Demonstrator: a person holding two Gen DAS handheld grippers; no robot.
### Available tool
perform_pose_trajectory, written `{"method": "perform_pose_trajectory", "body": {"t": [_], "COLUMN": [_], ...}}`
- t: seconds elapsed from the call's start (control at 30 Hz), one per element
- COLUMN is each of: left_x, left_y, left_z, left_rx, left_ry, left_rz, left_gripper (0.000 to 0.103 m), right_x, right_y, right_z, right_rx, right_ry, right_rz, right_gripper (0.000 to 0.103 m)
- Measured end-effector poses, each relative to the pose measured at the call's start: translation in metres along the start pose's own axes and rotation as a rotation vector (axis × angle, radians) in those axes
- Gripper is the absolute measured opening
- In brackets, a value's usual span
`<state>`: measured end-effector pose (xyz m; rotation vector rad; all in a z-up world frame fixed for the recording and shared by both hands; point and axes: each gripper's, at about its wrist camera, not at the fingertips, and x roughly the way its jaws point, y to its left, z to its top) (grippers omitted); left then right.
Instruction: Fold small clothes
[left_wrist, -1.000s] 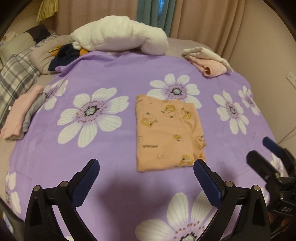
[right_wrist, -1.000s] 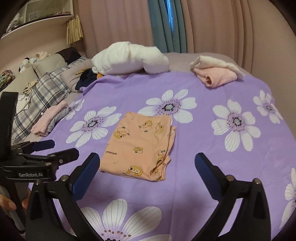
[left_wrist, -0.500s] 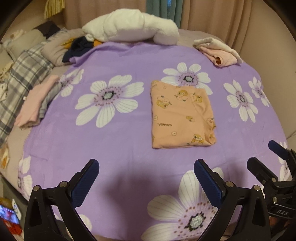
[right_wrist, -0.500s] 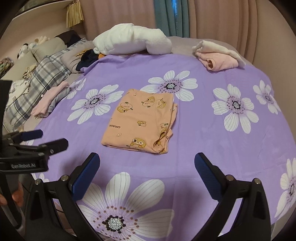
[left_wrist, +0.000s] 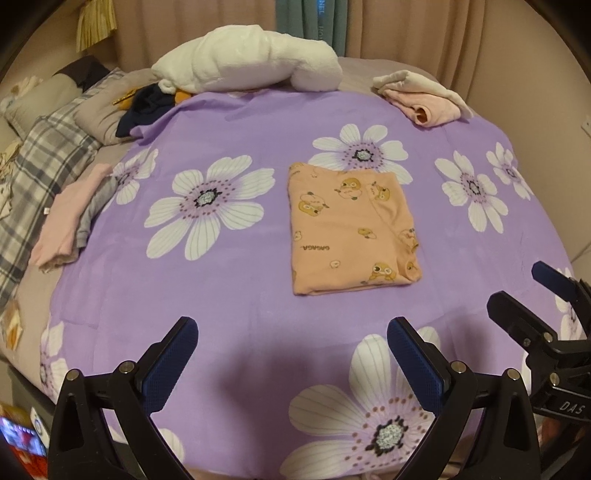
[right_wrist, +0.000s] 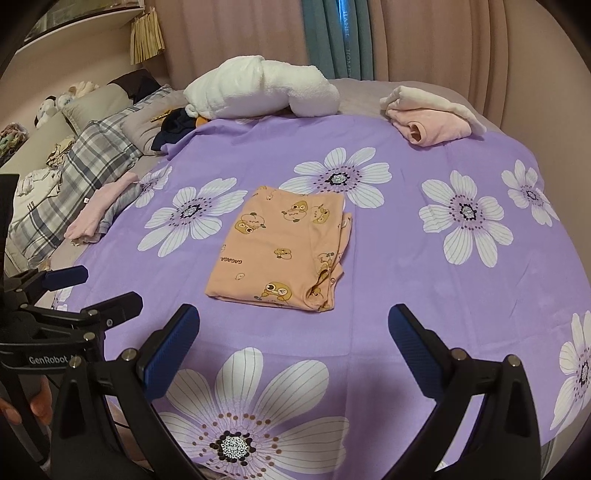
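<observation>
A purple bedsheet printed with large white flowers covers the bed and leaves broad open cloth on every side of the folded peach garment with cartoon prints, which lies flat as a neat rectangle near the middle. Its layered, slightly ragged edge faces 3 o'clock; the other three edges are straight and smooth.

Along the far edge, at 12 o'clock, sits a bulky white fluffy rolled blanket. At 1 o'clock a loosely folded pink and cream soft garment pile rests at the sheet's border. At 9 o'clock a pale pink and grey folded cloth stack overlaps the sheet's edge, beside a grey plaid quilt.

The left gripper, black with blue textured pads, has its jaws spread wide and empty above the sheet's near part; the peach garment lies at its 12 o'clock, well apart. The right gripper likewise has its jaws wide apart with nothing between them, the garment at its 12 o'clock, near but not touching.
</observation>
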<state>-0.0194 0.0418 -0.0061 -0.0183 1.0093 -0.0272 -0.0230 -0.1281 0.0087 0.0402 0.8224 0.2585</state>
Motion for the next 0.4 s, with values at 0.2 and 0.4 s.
{"method": "perform_pose_trajectory", "body": {"t": [0.2, 0.4], "left_x": [0.0015, 0.0022], "left_y": [0.0012, 0.0012], "left_z": [0.0002, -0.0003], "left_rx": [-0.005, -0.005], "left_ry": [0.006, 0.009], "left_rz": [-0.003, -0.001], "left_gripper": [0.101, 0.101], "right_x": [-0.0001, -0.0014], "right_y": [0.0003, 0.0017], "right_z": [0.0005, 0.0021], "right_rx": [-0.001, -0.008], "right_ry": [-0.001, -0.003], "right_rz": [-0.003, -0.003], "right_gripper": [0.103, 0.103]}}
